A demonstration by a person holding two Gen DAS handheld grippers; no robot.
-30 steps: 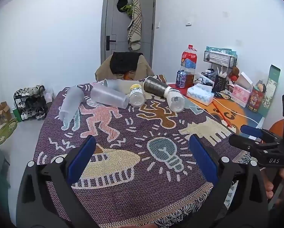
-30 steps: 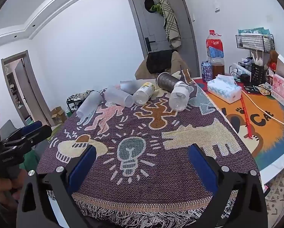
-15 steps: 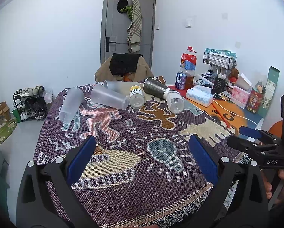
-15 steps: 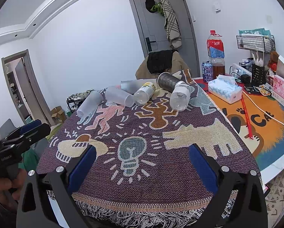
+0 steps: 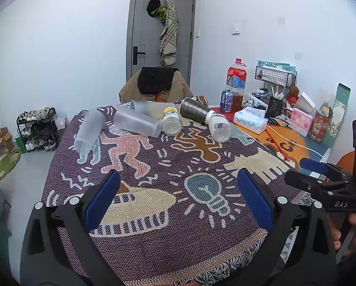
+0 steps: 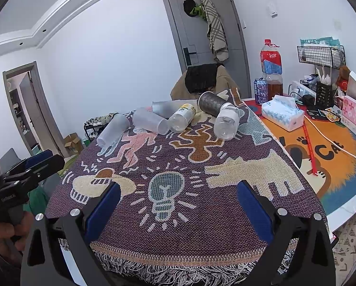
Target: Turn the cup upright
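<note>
Several cups and bottles lie on their sides at the far end of a patterned cloth (image 5: 178, 166). A frosted cup (image 5: 88, 131) lies at the far left, a clear cup (image 5: 136, 124) beside it, another frosted cup (image 5: 145, 106) behind. A yellow-capped bottle (image 5: 171, 121), a dark glittery cup (image 5: 194, 110) and a clear bottle (image 5: 219, 128) lie to the right. They also show in the right wrist view: frosted cup (image 6: 112, 130), clear cup (image 6: 150, 124), dark cup (image 6: 211, 103). My left gripper (image 5: 178, 197) and right gripper (image 6: 178, 202) are open and empty over the near cloth edge.
On the orange mat (image 6: 321, 147) at the right stand a tissue box (image 6: 282, 115), a large drink bottle (image 6: 272, 66), a can (image 6: 260, 91), a wire rack and boxes. A white cable and red strip cross the mat. A draped chair (image 5: 155, 85) stands behind the table.
Both grippers have drifted slightly, so the view shifts a little. Nothing on the table has moved.
</note>
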